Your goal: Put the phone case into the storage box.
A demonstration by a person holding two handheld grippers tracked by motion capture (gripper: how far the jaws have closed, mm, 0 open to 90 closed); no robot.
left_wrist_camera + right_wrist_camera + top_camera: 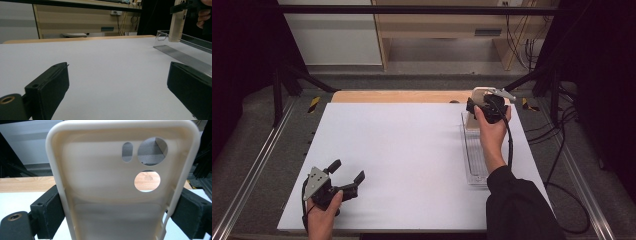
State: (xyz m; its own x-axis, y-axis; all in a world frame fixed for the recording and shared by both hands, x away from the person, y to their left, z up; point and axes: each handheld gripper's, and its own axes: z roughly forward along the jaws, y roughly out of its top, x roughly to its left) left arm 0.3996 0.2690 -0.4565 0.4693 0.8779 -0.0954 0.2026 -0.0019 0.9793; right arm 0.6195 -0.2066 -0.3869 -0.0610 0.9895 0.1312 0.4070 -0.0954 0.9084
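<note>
Right gripper (117, 207) clamps a cream phone case (120, 182) upright over the clear tray (474, 150) at right of frame; left gripper (347, 172) gapes, lower left.

The left gripper (346, 175) is black, with two blunt jaws faced in dark, flat pads (53, 86) and a grey three-cornered plate (316, 178) dotted with small screw holes on top. A brass-coloured ring (6, 99) sits in the body near one jaw. The right gripper (486, 105) is black too, its plate pale grey, and a black cable (511, 145) trails from it. The right arm wears a black sleeve (517, 205), perhaps a knit; the left forearm is bare.
</note>
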